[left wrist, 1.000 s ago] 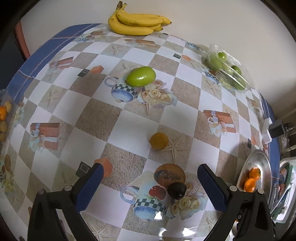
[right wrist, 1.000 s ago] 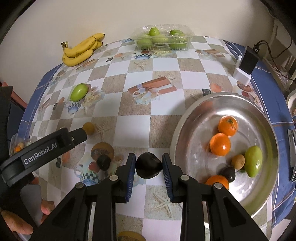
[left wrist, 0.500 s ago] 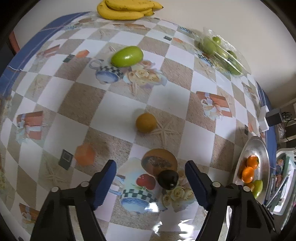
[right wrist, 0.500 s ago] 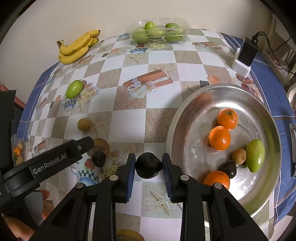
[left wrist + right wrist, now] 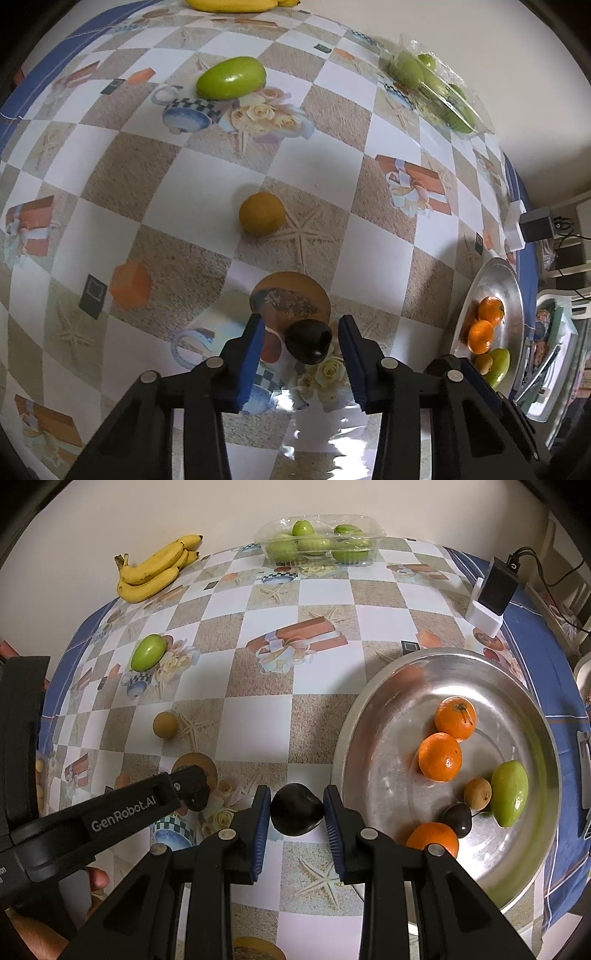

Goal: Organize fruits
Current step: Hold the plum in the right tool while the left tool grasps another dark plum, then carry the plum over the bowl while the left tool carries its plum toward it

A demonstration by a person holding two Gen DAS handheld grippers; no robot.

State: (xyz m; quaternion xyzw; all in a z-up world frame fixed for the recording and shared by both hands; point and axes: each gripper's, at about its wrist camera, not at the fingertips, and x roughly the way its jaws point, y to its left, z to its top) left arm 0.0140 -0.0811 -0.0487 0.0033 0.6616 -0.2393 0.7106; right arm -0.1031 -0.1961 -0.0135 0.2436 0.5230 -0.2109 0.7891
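Left gripper (image 5: 301, 345): came down around the small dark fruit (image 5: 308, 340), fingers apart, not squeezing yet.
Right gripper (image 5: 297, 812): still holding the big dark fruit (image 5: 295, 808), just beside the silver plate (image 5: 369, 709).
Meaning: both go onto it soon.

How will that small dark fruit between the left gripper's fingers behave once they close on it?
The small dark fruit looks rounded and glossy, so it may slip or roll off the flat tablecloth if the left gripper pinches off-centre. It looks light. Its smooth skin suggests gentle pressure is wise.

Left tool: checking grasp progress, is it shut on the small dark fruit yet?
Open. The left tool straddles the small dark round fruit, with gaps showing on both sides.
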